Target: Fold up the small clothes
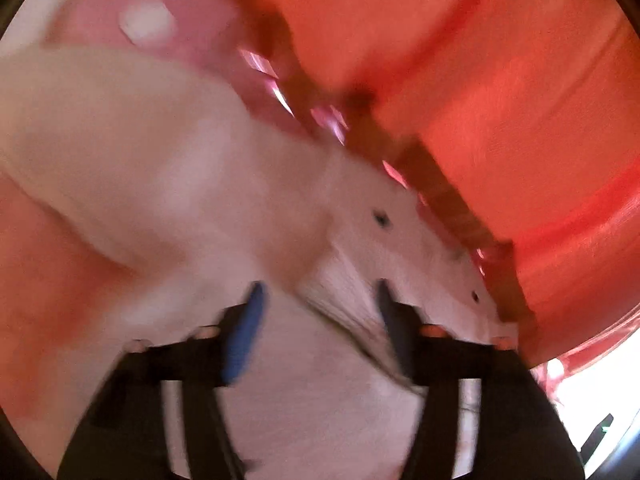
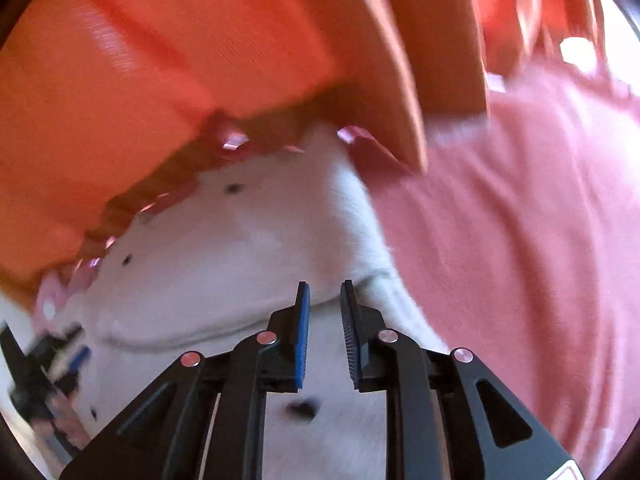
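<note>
Black gripper arms with blue pads filled the bottom of both views. On the right gripper (image 2: 323, 300) the jaws were seen slightly apart, with a narrow gap between the pads and nothing pinched in it; a white garment (image 2: 240, 248) lay just below and ahead of them. On the left gripper (image 1: 320, 300) the jaws were held wide apart, and a ribbed edge of the white garment (image 1: 168, 184) was seen lying between them, though no pad was pressed on it. The garment, dotted with small dark spots, was spread on a pink sheet (image 2: 500, 240), close against an orange cushion (image 2: 160, 60). The left gripper was also caught, blurred, at the lower left edge of the right view.
</note>
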Tool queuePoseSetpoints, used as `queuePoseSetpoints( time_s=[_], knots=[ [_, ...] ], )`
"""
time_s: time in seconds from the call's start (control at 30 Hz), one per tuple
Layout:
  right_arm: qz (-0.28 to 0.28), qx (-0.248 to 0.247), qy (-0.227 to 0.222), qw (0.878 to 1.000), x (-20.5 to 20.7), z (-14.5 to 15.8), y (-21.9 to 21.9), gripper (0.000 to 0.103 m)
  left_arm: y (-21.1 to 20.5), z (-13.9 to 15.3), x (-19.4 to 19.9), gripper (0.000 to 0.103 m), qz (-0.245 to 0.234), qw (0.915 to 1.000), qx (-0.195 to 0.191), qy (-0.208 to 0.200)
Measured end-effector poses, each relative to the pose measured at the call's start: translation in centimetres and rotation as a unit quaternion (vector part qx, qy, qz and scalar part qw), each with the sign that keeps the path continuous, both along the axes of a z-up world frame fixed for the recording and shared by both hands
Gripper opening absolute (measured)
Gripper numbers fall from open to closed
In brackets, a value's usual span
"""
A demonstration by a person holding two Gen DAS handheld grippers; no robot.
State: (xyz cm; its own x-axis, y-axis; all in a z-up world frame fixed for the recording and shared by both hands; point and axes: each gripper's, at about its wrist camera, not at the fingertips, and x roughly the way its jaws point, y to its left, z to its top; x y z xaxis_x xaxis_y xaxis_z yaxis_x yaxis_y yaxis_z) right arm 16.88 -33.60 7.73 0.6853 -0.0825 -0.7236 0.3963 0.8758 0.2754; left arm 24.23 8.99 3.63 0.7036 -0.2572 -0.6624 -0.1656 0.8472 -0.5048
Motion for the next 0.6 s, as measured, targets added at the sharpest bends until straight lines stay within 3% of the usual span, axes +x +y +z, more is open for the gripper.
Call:
queuePoseSetpoints(
  time_s=[0.07,0.13,0.2,0.33,0.4,0.5,0.53,0.57,0.6],
  knots=[
    [0.023,-0.004,-0.018,1.000,-1.0,1.0,2.2,0.028,4.0,0.9,-1.5,0.087,0.043,0.9989,0.019,-0.006],
    [0.054,0.004,-0.028,0.998,-2.0,1.3,4.4,0.037,9.5,0.8,-2.6,0.089,0.102,0.9944,0.027,0.005],
    [0.084,0.004,-0.020,0.996,-1.8,0.7,6.9,0.038,14.8,0.1,-3.1,0.089,0.157,0.9869,0.020,0.029],
    [0.122,-0.007,0.011,0.992,0.1,-1.3,10.8,0.038,24.7,-2.4,-3.0,0.088,0.270,0.9594,0.022,0.077],
    [0.130,-0.006,0.024,0.991,0.5,-2.3,11.8,0.038,27.6,-3.4,-2.2,0.086,0.297,0.9500,0.025,0.094],
    [0.138,-0.011,0.037,0.990,1.2,-3.4,12.4,0.038,29.1,-4.1,-0.5,0.076,0.307,0.9465,0.014,0.097],
    [0.139,-0.013,0.038,0.989,1.3,-3.5,12.5,0.038,29.6,-4.0,-0.2,0.061,0.308,0.9464,0.019,0.095],
    [0.140,-0.016,0.039,0.989,1.3,-3.6,12.5,0.038,29.8,-3.9,0.4,0.025,0.299,0.9495,0.021,0.093],
    [0.139,-0.020,0.040,0.989,1.4,-3.6,12.6,0.040,29.8,-3.8,1.4,0.010,0.279,0.9555,0.015,0.094]
  ],
)
